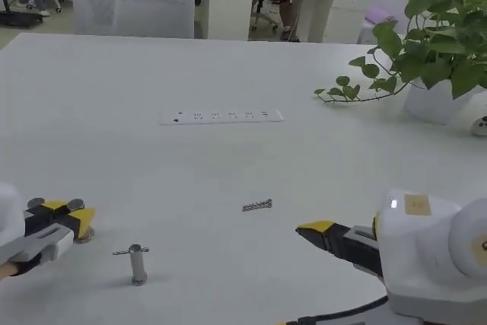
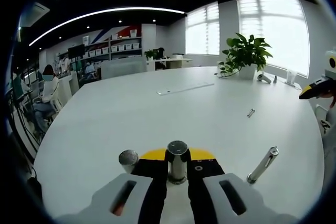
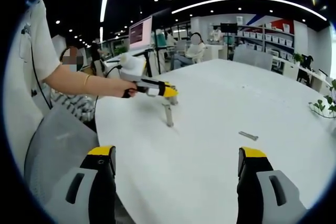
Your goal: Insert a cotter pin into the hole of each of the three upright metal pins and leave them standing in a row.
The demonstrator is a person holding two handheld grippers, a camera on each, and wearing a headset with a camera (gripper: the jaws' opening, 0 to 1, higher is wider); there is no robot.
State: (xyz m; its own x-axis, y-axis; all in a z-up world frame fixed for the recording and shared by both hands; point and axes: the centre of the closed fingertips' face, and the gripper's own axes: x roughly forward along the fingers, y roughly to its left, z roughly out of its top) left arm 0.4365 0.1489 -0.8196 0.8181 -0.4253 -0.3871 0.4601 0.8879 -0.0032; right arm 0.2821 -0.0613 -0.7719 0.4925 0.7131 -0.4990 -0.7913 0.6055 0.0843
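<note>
L gripper point(image 1: 70, 220): jaws pinch 1 upright grey metal pin point(image 2: 177, 162). 2nd bare pin point(image 2: 128, 159) stands just beside it. 3rd pin point(image 1: 137, 262) stands nearby w/ cotter already through. R gripper point(image 3: 177, 155): jaws spread wide, empty. Small loose silver cotter pin point(image 1: 257, 205) lies flat on white table point(image 1: 228, 165), btwn grippers. Next, I judge: R grips cotter by one end, L presents pin hole toward R, feed straight, pin upright.

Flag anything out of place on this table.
Nothing spilled or damaged. One small metal piece, likely a cotter pin, lies loose and flat on the table, apart from the upright pin that has a cotter through it. The left tool grips a second pin.
</note>
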